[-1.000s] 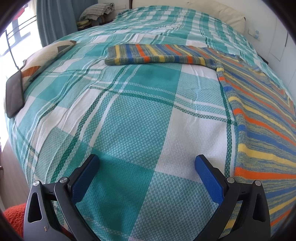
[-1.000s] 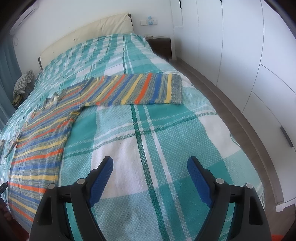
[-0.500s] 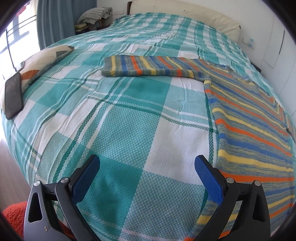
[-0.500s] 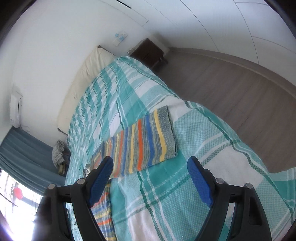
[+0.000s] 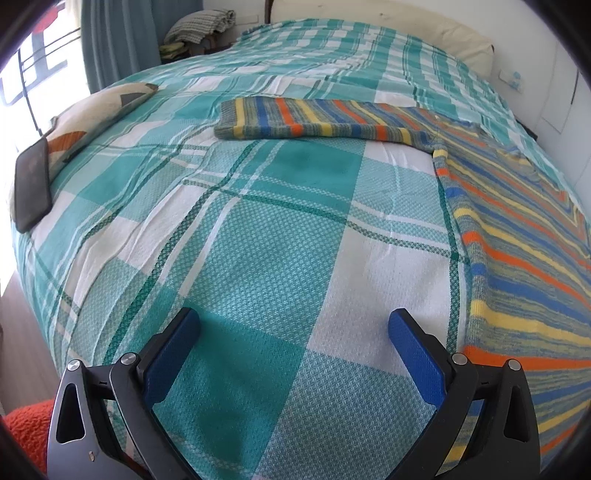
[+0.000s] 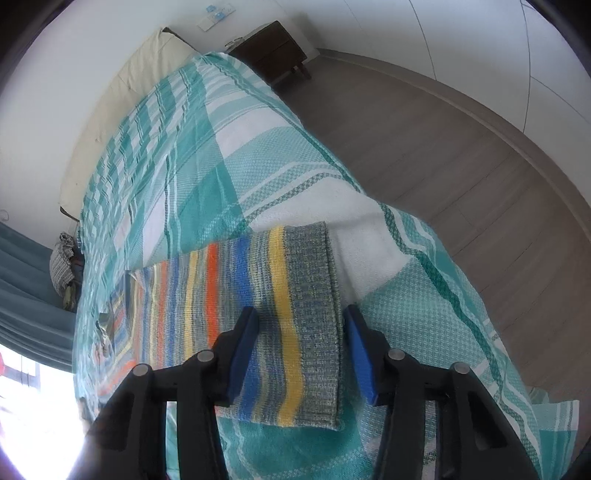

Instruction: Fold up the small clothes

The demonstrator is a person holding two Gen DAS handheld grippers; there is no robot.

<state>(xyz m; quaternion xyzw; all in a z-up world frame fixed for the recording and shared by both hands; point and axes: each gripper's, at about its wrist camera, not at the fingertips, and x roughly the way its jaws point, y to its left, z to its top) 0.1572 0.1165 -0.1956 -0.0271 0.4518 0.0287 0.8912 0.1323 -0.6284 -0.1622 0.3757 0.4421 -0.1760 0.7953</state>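
Since a second ago the right gripper (image 6: 300, 347) has swung from over bare bedspread to the end of the striped sweater's (image 5: 517, 236) right sleeve (image 6: 258, 314), rolling on the way, so that the wooden floor (image 6: 461, 184) and the dark nightstand (image 6: 273, 48) now fill the upper right of its view. Its jaws, wide apart then, are closing now, with the grey ribbed cuff (image 6: 314, 295) and the yellow stripe beside it lying between the blue pads (image 6: 242, 354). A gap shows on both sides, and the pads do not press the knit.

The sweater lies spread flat on the bed, on a teal-and-white checked bedspread (image 5: 258, 258). In the left wrist view its body runs down the right side of the picture and its left sleeve (image 5: 314, 118) stretches straight out across the bed toward the left, cuff end lying flat. In the right wrist view the other sleeve lies out toward the bed's edge, its cuff close to where the bedspread falls to the floor.

The left gripper (image 5: 294, 354) has hardly shifted. It hangs over bare bedspread just beside the sweater's hem, jaws wide apart, nothing between them.

Farther out, a dark phone (image 5: 32, 188) rests on a patterned cushion (image 5: 96, 107) at the bed's left edge. A cream pillow (image 5: 436, 33) sits at the head, and a blue curtain (image 5: 122, 37) hangs by the window.
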